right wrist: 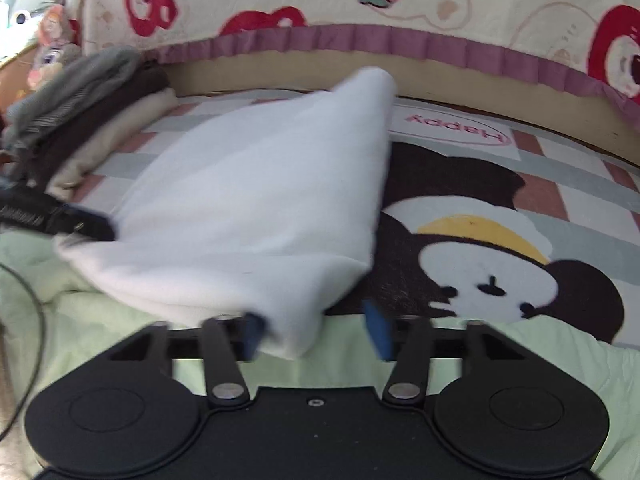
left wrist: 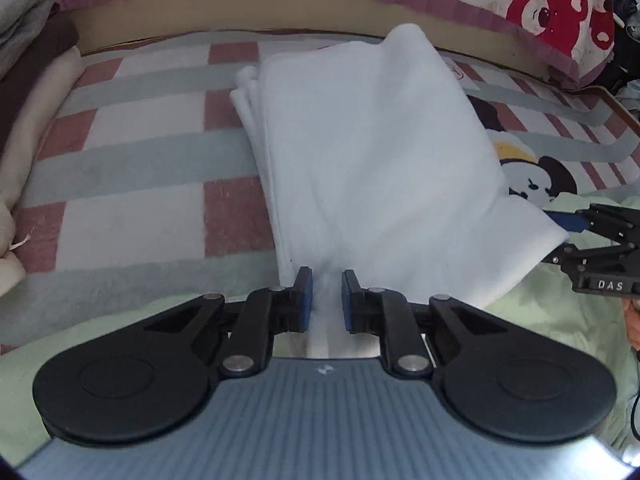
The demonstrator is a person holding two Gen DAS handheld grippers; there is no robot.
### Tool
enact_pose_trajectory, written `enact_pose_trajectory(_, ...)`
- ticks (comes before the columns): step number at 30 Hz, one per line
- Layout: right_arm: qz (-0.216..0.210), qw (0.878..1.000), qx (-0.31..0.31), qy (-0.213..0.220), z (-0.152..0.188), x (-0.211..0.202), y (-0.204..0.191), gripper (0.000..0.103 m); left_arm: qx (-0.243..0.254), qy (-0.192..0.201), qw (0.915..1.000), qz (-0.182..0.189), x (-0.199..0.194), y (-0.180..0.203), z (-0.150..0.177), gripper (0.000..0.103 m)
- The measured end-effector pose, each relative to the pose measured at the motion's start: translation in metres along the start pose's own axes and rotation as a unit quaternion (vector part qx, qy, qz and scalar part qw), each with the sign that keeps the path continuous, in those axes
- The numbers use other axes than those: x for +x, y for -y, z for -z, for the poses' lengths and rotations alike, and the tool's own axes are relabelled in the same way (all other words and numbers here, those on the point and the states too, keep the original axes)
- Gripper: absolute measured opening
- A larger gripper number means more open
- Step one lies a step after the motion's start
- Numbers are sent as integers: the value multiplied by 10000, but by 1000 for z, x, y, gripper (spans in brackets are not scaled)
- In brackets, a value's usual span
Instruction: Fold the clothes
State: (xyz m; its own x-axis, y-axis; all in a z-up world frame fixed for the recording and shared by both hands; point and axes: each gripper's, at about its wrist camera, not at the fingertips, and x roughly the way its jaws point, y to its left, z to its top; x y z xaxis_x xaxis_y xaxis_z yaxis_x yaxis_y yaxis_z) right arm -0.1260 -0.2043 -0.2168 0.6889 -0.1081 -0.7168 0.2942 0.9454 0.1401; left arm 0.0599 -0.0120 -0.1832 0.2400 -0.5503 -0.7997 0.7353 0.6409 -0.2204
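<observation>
The left gripper [left wrist: 327,300] sits at 6 o'clock in its own view, blue pads [left wrist: 306,300] parted by a narrow gap with a bunched fold of the white cloth [left wrist: 372,160] running between them; whether the pads actually bite the fold I cannot tell. In the right wrist view the right gripper [right wrist: 316,334] is spread wide, and a corner of the same cloth droops between its fingers, touching the left pad [right wrist: 254,334] and clear of the right one. That view is blurred.

Under both grippers lies a pale green sheet [left wrist: 552,320], reaching to 3 o'clock in the left view, where the right gripper's black fingers come in at the cloth's near right corner.

The cloth is folded into a long stack of layers, running from 6 toward 12 o'clock, its far end raised. It rests on a checked blanket [left wrist: 132,216] with a panda print [right wrist: 488,280] at 3 o'clock.

At 9 to 10 o'clock, a pile [left wrist: 28,92] of cream, brown and grey folded clothes. At 12 o'clock, a bear-print cover [right wrist: 400,4] with a purple frill.
</observation>
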Motion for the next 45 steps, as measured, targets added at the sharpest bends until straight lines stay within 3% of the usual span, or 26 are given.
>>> enact_pose_trajectory(1,-133,9999,71,27,0,0,3,48,-89,31,9999,74,-3,-3,-1,15)
enact_pose_trajectory(2,-350,9993,137,62,-2,-3,5,25,-166,17,9998,107,-3,-6,-1,15)
enact_pose_trajectory(3,-504,9983,228,182,-4,-10,7,11,-236,-22,9997,117,-2,-8,0,15)
enact_pose_trajectory(5,-585,9971,204,444,-8,-30,4,11,-321,-111,9994,107,4,-11,0,15)
enact_pose_trajectory(9,-364,9990,106,247,1,-37,6,8,-317,-153,9993,100,10,-8,-2,15)
enact_pose_trajectory(15,-217,9996,144,-73,20,-26,11,7,-303,-131,9994,85,8,-8,-1,15)
enact_pose_trajectory(18,-165,9996,24,-206,23,-31,18,7,-709,119,9974,-93,-2,-26,-6,18)
enact_pose_trajectory(19,-145,9996,-20,-250,24,-33,20,7,-987,194,9944,-317,-4,-38,-9,25)
enact_pose_trajectory(21,-28,9991,-252,-343,27,-37,25,7,-1586,372,9845,-654,-8,-63,-16,25)
enact_pose_trajectory(22,98,9981,-447,-403,29,-39,31,9,-1681,496,9827,-605,-10,-70,-22,25)
enact_pose_trajectory(24,77,9987,-268,-433,21,-46,55,10,-1662,752,9823,-420,-12,-74,-37,26)
enact_pose_trajectory(27,-120,9995,82,-291,-4,-51,85,22,-1337,1001,9858,-182,4,-71,-66,35)
enact_pose_trajectory(31,-599,9970,478,62,-61,-26,93,34,-1185,882,9890,43,51,-68,-107,36)
enact_pose_trajectory(36,-1125,9923,523,63,-122,34,71,37,-1177,884,9881,444,95,-66,-135,40)
enact_pose_trajectory(38,-1180,9923,370,5,-133,56,65,37,-1188,861,9876,565,109,-67,-143,42)
enact_pose_trajectory(41,-1226,9920,289,-22,-141,76,67,37,-1273,684,9876,609,127,-72,-149,59)
enact_pose_trajectory(45,-1265,9913,370,-6,-141,81,81,42,-1372,482,9869,704,149,-78,-154,59)
